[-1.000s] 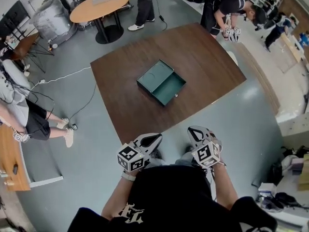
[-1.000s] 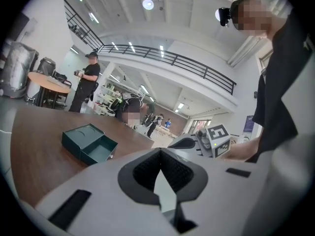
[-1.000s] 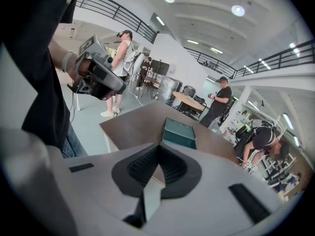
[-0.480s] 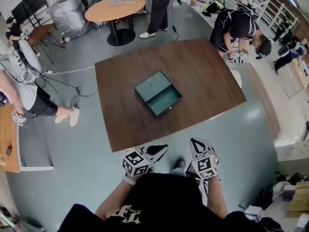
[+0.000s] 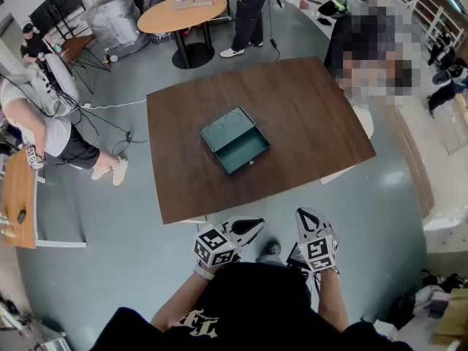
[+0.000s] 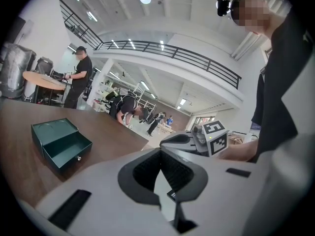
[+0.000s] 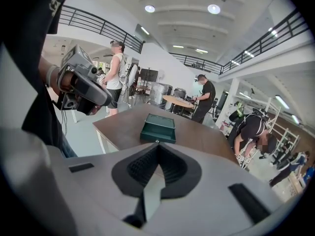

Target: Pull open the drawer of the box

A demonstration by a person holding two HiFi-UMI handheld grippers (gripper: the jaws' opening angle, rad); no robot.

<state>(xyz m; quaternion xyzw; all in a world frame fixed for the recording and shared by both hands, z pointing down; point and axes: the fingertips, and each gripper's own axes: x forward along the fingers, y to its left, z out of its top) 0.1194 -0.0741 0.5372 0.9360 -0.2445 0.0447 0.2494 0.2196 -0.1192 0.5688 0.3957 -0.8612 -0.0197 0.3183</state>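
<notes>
Tools hang close in at the person's waist, left tool (image 5: 245, 227) and right tool (image 5: 306, 218). Both are clenched tip to tip with nothing between the pads, and both are well apart from the worktop (image 5: 314, 115). Out past the near edge, mid-worktop, lies the green box (image 5: 221, 129), turned at an angle. Its drawer (image 5: 245, 152) stands pulled out toward the person's side, open tray showing, small knob (image 5: 251, 164) on the front face. By my reading the pull looks done, or close to it. If more travel is wanted, here's the way: step up, release one tool and pinch that little knob squarely. Draw straight along the drawer's own line, not across it, since the box sits skewed. Press the other tool on the box top, because a shell that is likely light could slide over the smooth wood. Hard to call from here whether the drawer is at its stop, as the box is small in every view. The knob is a mere dot. The tray looks bare, but its near inside corner hides behind the front wall. In the head view the person's dark shirt cuts off the handles of both tools.
</notes>
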